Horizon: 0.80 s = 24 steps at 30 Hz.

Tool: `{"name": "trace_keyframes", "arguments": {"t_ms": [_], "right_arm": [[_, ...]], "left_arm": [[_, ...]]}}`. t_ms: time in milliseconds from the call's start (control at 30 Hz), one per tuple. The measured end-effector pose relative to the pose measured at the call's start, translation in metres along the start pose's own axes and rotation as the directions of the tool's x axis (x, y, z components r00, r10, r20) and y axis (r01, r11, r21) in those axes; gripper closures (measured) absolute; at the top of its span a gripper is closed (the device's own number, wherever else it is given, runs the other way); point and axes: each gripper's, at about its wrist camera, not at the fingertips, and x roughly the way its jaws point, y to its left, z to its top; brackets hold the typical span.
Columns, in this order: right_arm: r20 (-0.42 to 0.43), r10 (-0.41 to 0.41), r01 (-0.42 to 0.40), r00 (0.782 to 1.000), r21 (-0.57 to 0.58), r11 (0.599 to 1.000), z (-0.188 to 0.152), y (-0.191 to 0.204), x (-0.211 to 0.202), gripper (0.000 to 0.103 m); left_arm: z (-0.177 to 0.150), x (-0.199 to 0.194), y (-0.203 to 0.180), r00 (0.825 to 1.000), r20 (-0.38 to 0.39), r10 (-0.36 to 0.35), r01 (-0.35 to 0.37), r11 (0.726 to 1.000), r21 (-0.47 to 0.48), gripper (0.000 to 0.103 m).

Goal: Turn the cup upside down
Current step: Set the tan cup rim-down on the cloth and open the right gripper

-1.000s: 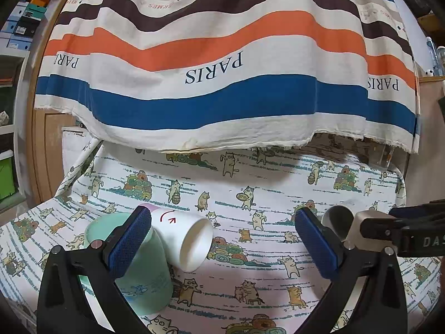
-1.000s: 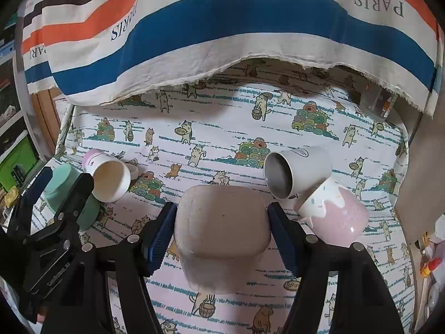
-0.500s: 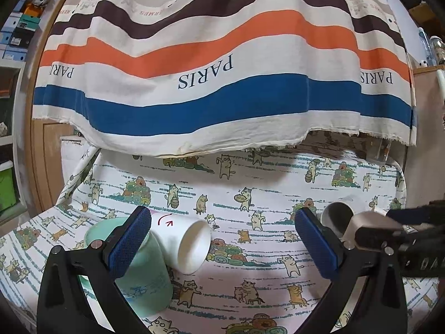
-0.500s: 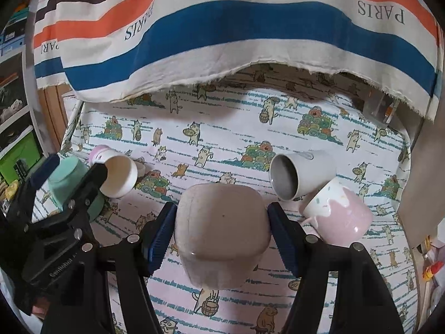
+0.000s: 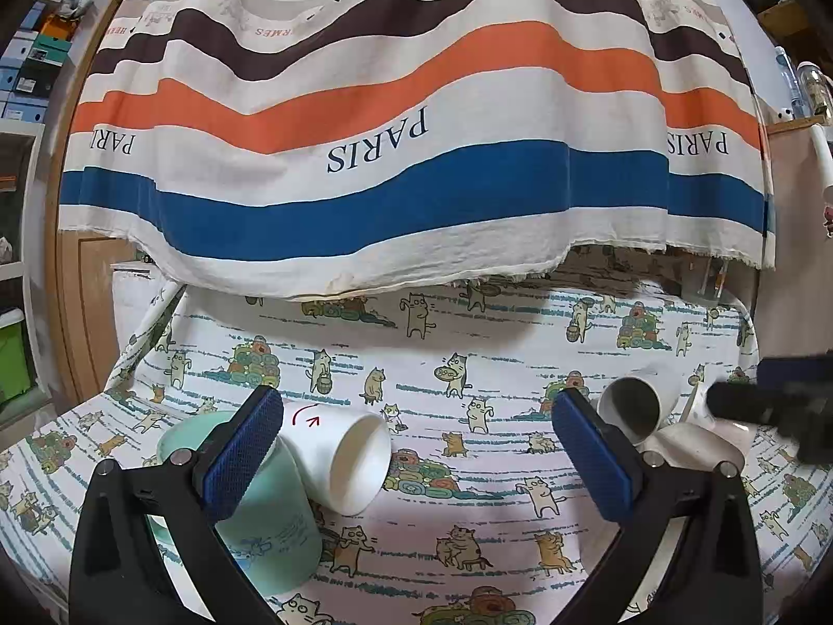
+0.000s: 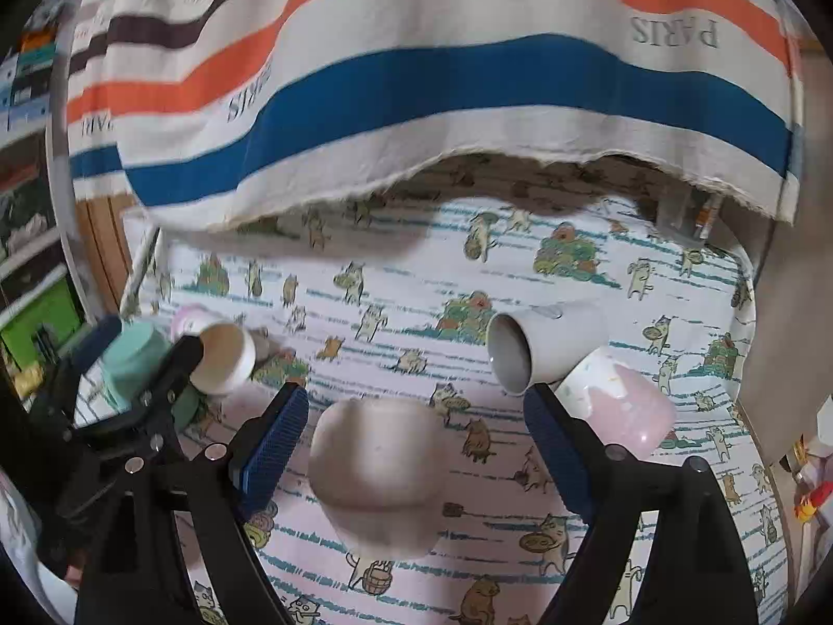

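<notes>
A beige cup [image 6: 377,469] stands upside down, bottom up, on the cat-print cloth between the fingers of my right gripper [image 6: 411,448]. The jaws are open, with gaps on both sides of the cup. My left gripper [image 5: 416,448] is open and empty, above the cloth. A white cup [image 5: 343,455] lies on its side by its left finger, resting against a mint green cup [image 5: 265,515]. In the right wrist view both show at the left: the white cup [image 6: 224,359] and the mint cup [image 6: 130,359].
A grey-white cup [image 6: 541,349] lies on its side, mouth to the left, against a pink speckled cup [image 6: 619,406]. A striped cloth [image 5: 416,156] hangs over the back of the table. The left gripper [image 6: 104,416] shows at the left of the right wrist view.
My right gripper has opened and let go of the beige cup, which now stands bottom up on the cloth. The right gripper has drawn back. The left gripper has hardly moved.
</notes>
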Motion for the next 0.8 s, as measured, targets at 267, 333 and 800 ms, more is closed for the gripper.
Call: {"name": "trace_keyframes", "arguments": {"t_ms": [267,333,800], "right_arm": [[0.227,-0.006,0.000,0.974,0.030,1.000,-0.015,-0.033,-0.030,0.000],[0.299,0.003,-0.004,0.954,0.001,1.000,-0.024,-0.036,-0.037,0.000],[0.342,-0.014,0.026,0.940,-0.030,0.999,-0.059,-0.047,-0.018,0.000]], "left_arm": [[0.000,-0.006,-0.005,0.998,0.016,-0.056,0.055,0.998,0.017,0.000],[0.000,-0.008,-0.006,0.998,0.020,-0.060,0.059,0.998,0.021,0.000],[-0.002,-0.006,-0.011,0.993,-0.016,-0.116,0.116,0.993,0.010,0.000]]}}
